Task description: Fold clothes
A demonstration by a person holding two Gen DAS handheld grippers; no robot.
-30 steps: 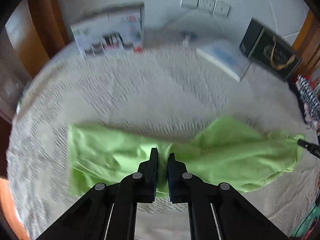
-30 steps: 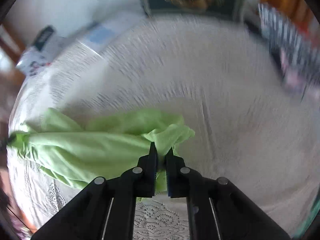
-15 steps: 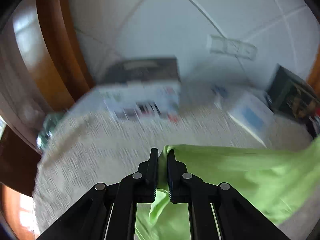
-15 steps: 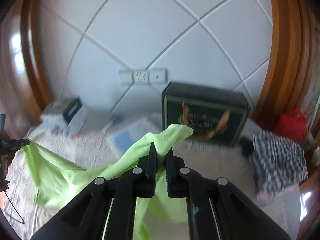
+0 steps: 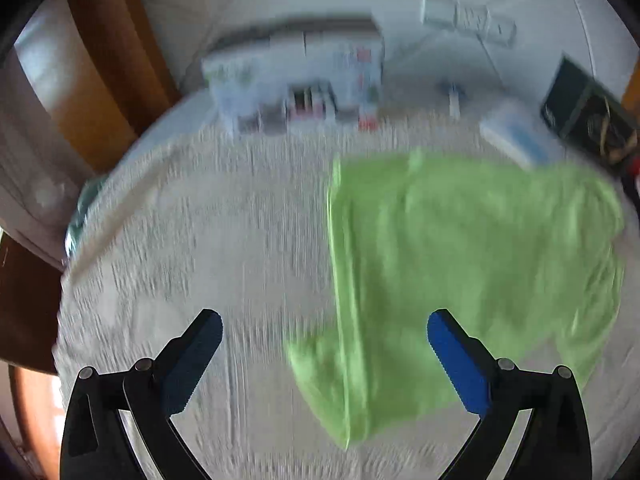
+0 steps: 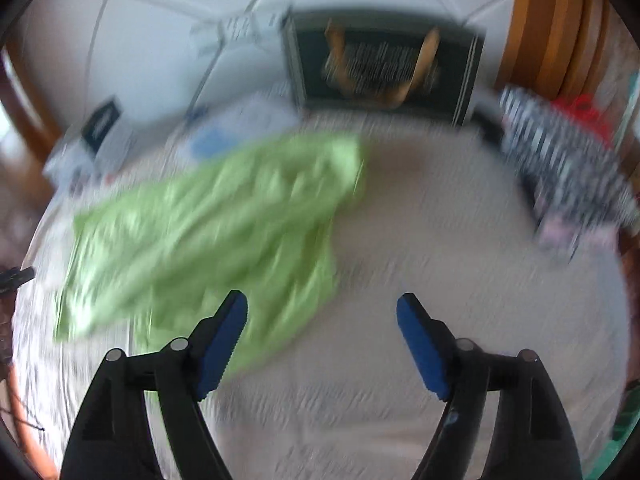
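Note:
A light green garment [image 5: 460, 272] lies spread on the white lace tablecloth [image 5: 200, 260], to the right in the left wrist view and to the left in the right wrist view [image 6: 208, 232]. My left gripper [image 5: 324, 324] is open and empty, above the garment's near left corner. My right gripper [image 6: 322, 308] is open and empty, above the garment's near right edge. Both views are motion-blurred.
At the table's back stand a white printed box [image 5: 296, 80], a flat white-blue packet [image 5: 516, 132] and a dark gift bag [image 6: 384, 68]. A pile of checked and striped clothes [image 6: 560, 160] lies at the right. Wooden frames flank the tiled wall.
Both grippers held the green garment lifted half a second ago. Now both have opened and let it go, and it lies spread on the table.

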